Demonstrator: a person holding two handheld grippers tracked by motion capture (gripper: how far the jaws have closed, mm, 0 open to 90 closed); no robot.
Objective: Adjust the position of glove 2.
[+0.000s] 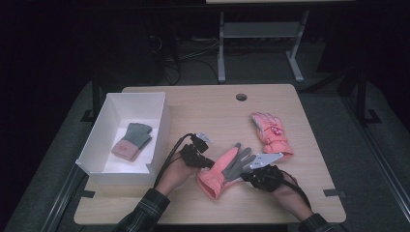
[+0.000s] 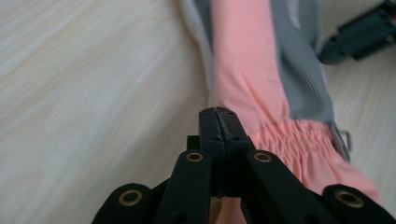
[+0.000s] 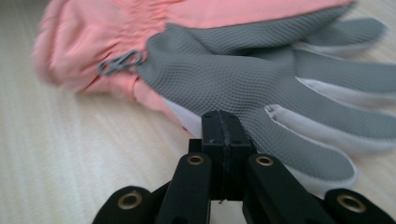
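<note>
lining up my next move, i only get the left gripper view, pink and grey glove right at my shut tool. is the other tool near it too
Observer: Yes, the right tool sits at the glove's grey palm side, jaws shut with nothing between them.
Operator: any other gloves out there
Observer: A second pink glove lies farther back on the table, to the right.
Operator: anywhere to put them
Observer: A white box stands at the table's left edge, with a grey and pink glove already inside.
</note>
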